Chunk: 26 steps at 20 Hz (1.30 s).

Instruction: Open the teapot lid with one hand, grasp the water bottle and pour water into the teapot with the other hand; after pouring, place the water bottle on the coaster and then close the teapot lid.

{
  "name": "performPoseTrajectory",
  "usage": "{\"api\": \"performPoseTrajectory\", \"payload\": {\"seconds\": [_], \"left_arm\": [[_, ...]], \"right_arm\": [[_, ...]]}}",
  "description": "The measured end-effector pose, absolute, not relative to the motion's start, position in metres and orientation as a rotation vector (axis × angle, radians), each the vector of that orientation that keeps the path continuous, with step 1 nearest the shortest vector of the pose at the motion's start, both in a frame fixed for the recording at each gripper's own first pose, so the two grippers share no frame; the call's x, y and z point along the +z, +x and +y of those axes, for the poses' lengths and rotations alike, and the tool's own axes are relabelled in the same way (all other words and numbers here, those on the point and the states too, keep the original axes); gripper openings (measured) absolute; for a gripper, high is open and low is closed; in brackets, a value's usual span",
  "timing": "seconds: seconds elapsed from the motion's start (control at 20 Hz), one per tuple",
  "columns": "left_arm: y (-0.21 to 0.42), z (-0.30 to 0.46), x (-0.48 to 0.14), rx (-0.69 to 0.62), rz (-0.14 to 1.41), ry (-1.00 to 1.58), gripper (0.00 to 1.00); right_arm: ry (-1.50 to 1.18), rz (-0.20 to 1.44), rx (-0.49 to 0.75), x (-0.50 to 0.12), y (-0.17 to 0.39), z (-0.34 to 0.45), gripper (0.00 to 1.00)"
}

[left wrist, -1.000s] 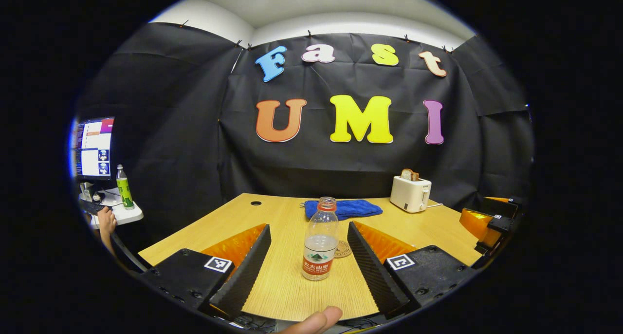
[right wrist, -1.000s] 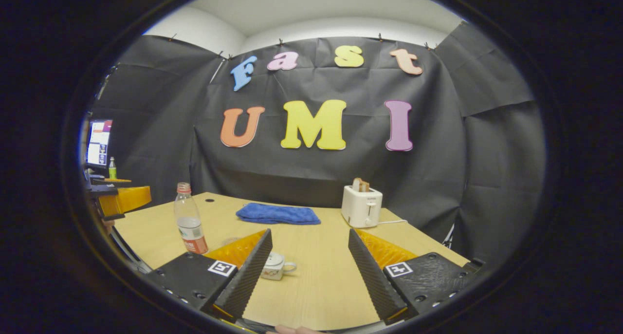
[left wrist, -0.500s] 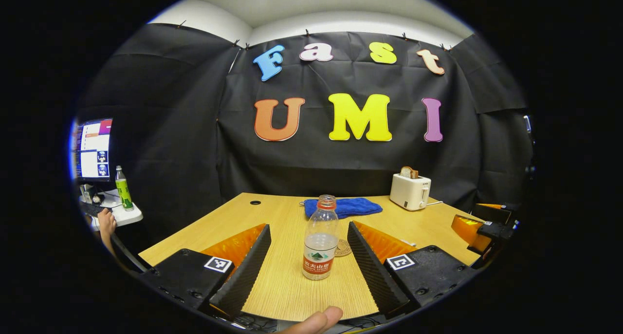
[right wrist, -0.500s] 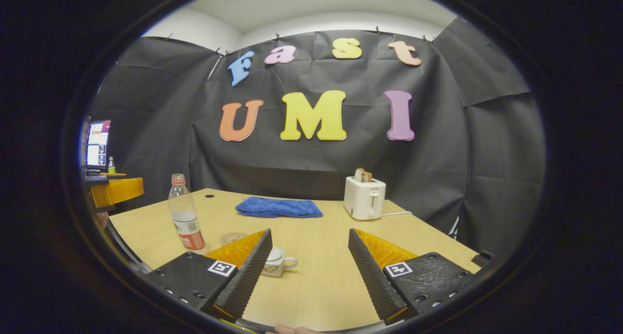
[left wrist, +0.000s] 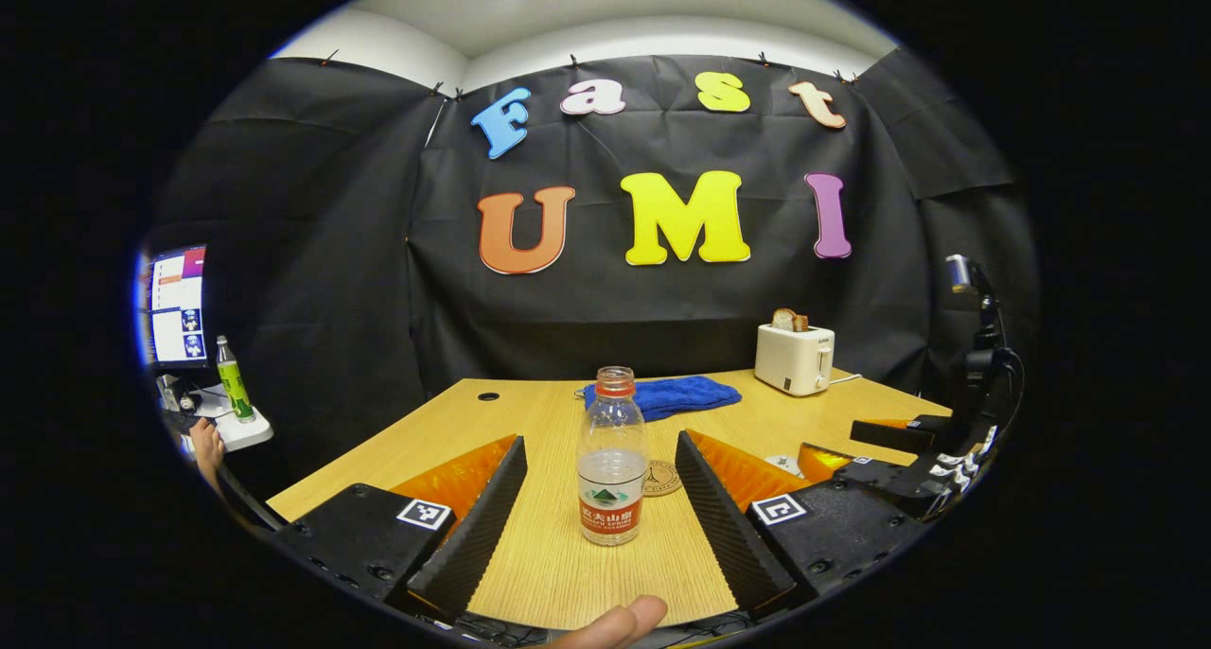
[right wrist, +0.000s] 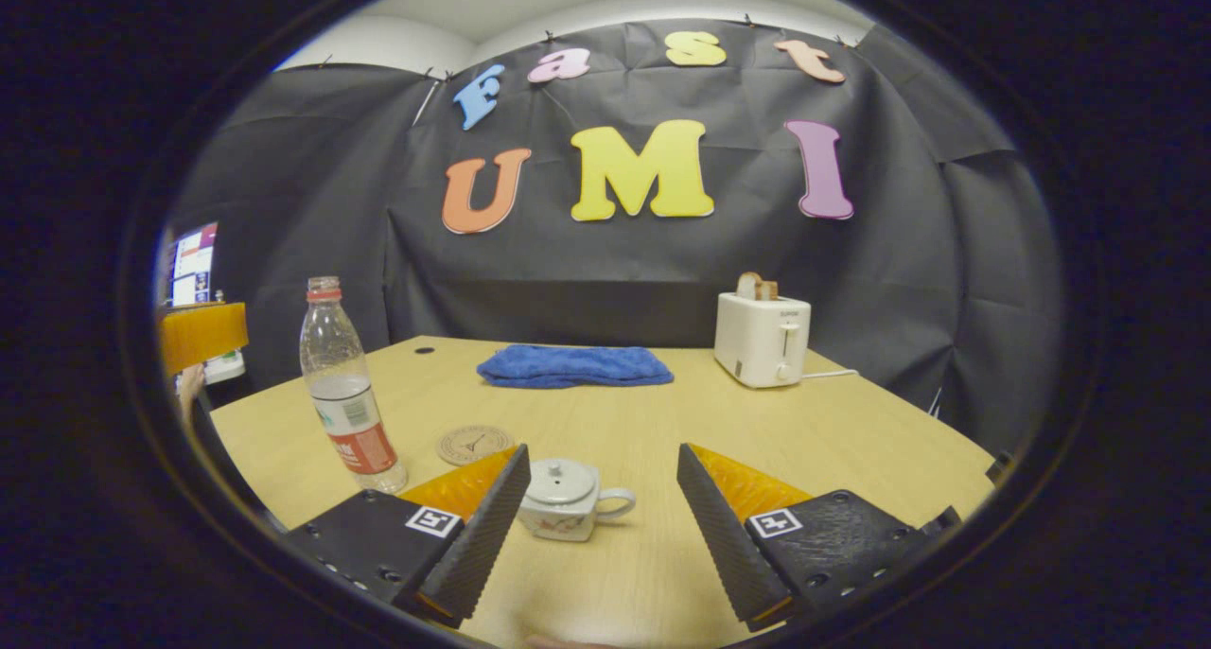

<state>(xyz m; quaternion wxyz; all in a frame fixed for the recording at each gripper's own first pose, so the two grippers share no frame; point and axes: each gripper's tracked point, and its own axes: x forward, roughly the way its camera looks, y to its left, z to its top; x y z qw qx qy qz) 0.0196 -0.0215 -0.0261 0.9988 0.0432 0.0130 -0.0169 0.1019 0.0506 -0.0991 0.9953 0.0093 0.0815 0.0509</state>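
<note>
Wooden table [right wrist: 662, 412] holds an upright water bottle [left wrist: 611, 460] framed by the left gripper [left wrist: 598, 493]'s wide fingers, ready for grasping, while the right gripper [right wrist: 600, 512], equally wide, faces the lidded teapot [right wrist: 568, 499].

So the left tool [left wrist: 598, 507] has its jaws spread wide, with the water bottle [left wrist: 611, 460] standing upright on the wooden bench [left wrist: 530, 422] right between them, not touched by either finger. Bottle's uncapped and partly full. The round coaster [left wrist: 661, 477] sits just behind it to the right. Further back there's a folded blue towel [left wrist: 667, 395] and a white toaster [left wrist: 795, 358]. The other tool [left wrist: 889, 450] pokes in low at the right edge.
</note>
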Motion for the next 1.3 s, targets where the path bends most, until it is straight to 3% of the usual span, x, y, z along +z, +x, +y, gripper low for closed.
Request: {"api": "performPoseTrajectory", "payload": {"seconds": [0.3,0.55,0.7,0.75,0.95,1.0,1.3], "left_arm": [[0.032,-0.020,-0.045,-0.026,0.067,0.076,0.99],[0.036,-0.023,-0.054,-0.032,0.079,0.083,0.99],[0.037,-0.028,-0.055,-0.048,0.061,0.097,0.99],[0.039,-0.028,-0.056,-0.043,0.057,0.109,0.99],[0.041,-0.042,-0.065,-0.089,0.059,0.080,0.96],[0.041,-0.048,-0.065,-0.110,0.057,0.069,0.99],[0.057,-0.042,-0.073,-0.113,0.040,0.052,0.99]], "right_arm": [[-0.006,0.168,0.154,-0.109,0.129,0.079,0.75],[0.012,0.179,0.177,-0.115,0.135,0.083,0.29],[0.006,0.168,0.170,-0.117,0.139,0.079,0.17],[0.000,0.168,0.176,-0.117,0.138,0.081,0.08],[-0.035,0.143,0.177,-0.114,0.139,0.080,0.00],[-0.043,0.141,0.182,-0.112,0.140,0.082,0.00],[0.003,0.096,0.195,-0.080,0.134,0.071,0.00]]}}
